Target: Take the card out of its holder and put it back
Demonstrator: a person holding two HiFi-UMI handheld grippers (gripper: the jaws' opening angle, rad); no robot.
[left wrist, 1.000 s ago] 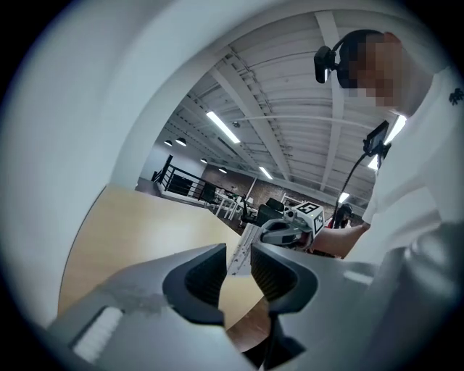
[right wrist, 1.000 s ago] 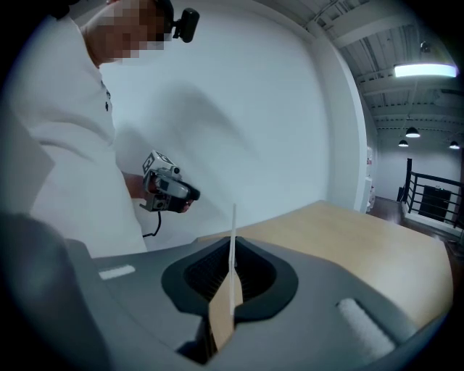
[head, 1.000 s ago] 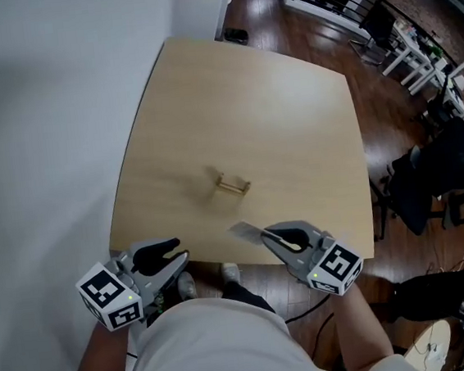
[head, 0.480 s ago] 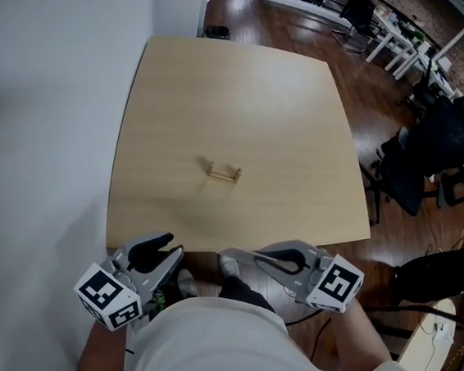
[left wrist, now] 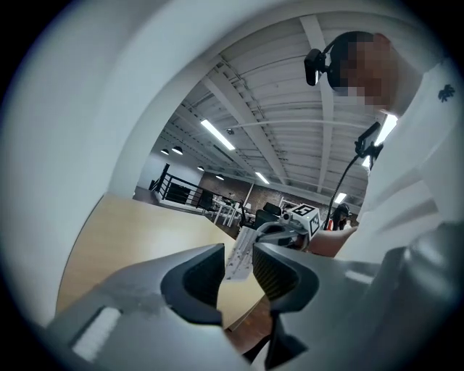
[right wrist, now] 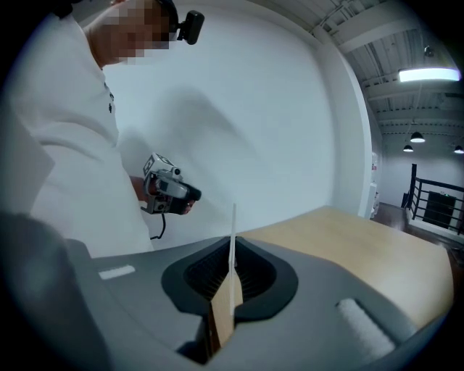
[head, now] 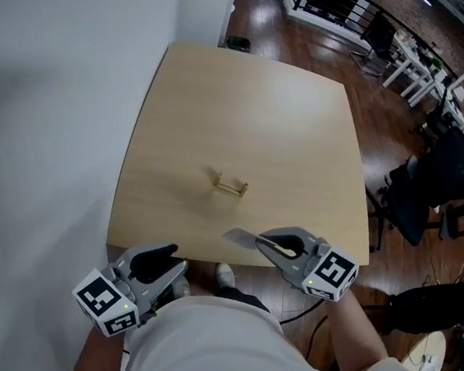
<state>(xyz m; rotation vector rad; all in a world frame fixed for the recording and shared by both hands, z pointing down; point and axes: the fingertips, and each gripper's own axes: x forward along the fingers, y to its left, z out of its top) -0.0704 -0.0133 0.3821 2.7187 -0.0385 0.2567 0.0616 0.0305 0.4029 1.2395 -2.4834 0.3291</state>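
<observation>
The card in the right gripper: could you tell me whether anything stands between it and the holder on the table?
Nothing visible does. The right gripper is shut on the card at the near edge, and only bare table lies between it and the holder. The left gripper hangs aside, open.

- holder [head: 231, 188] at mid table [head: 249, 113]: too small for detail
- card [head: 239, 237] at table's near edge: rear end hidden inside right gripper [head: 263, 241]
- card print unreadable
</observation>
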